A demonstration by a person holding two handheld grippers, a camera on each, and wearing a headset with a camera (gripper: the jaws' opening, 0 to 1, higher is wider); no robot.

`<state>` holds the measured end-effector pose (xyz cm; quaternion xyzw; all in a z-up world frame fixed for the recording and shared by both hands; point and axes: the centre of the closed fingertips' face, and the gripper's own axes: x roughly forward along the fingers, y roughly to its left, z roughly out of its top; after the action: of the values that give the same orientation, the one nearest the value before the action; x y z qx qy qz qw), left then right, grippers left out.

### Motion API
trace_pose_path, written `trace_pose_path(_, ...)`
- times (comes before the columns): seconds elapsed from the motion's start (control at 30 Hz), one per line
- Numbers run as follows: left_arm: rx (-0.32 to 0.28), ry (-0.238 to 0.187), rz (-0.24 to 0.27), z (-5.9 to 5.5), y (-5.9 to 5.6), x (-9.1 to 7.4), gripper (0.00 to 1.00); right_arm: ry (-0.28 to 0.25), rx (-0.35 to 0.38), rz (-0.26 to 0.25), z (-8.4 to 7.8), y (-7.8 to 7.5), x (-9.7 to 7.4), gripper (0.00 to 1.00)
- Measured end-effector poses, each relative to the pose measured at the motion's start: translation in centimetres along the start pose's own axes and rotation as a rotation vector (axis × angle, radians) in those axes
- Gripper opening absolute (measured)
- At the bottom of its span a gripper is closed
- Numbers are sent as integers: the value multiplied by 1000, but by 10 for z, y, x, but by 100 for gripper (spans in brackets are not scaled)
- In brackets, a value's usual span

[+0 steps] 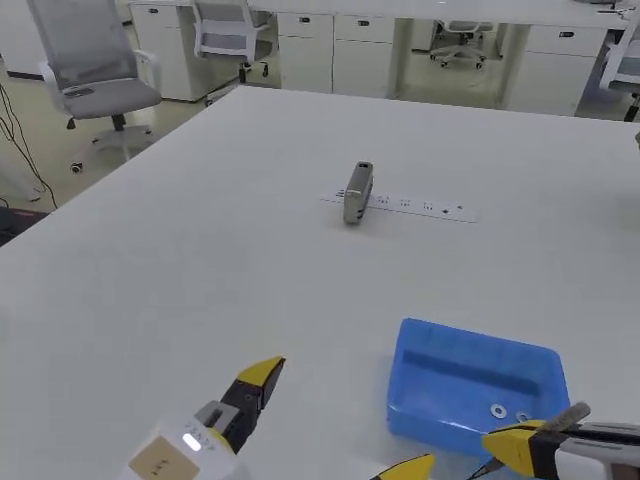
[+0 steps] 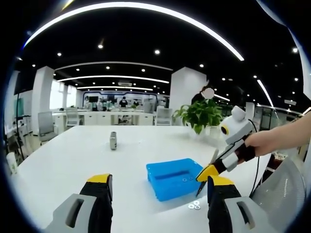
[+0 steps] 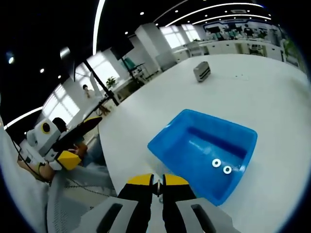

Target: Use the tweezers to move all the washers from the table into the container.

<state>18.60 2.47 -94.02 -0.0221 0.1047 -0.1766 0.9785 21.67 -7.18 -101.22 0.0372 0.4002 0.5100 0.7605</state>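
Right gripper (image 3: 158, 180) jaws pinch the tweezers (image 1: 562, 414) above the container (image 3: 170, 141), left gripper (image 2: 159, 178) jaws spread; washers (image 2: 193, 206) on the surface (image 1: 250, 250) probably need fetching next.

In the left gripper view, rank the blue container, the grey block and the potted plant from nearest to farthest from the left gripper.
1. Blue container, just ahead on the table, right of centre.
2. Grey block, mid-table, off to the left.
3. Potted plant, past the table's far edge, on the right.
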Motion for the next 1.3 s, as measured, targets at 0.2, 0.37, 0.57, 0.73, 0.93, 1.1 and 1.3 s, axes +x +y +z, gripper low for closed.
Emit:
trace_pose_path(0.2, -2, 11, -5, -2, 0, 0, 80, 64, -25, -10, -16, -4, 10, 3)
trace_pose_path(0.37, 1, 17, -6, -3, -1, 1, 80, 109, -55, -25, -25, -3, 15, 3)
trace_pose_path(0.57, 1, 21, -10, -3, -2, 1, 79, 142, -98, -34, -29, -5, 17, 3)
trace_pose_path(0.73, 0, 23, -4, -4, -1, 1, 79, 176, -154, -25, -34, -1, 19, 3)
trace_pose_path(0.93, 2, 29, 4, -5, 0, 1, 79, 210, -286, -31, -35, 8, 20, 4)
trace_pose_path(1.1, 5, 31, 12, -5, 1, 1, 80, 221, -423, -40, -39, 17, 24, 4)
trace_pose_path(1.3, -5, 13, -2, -2, -1, 1, 81, 224, -545, -51, -42, 22, 26, 4)
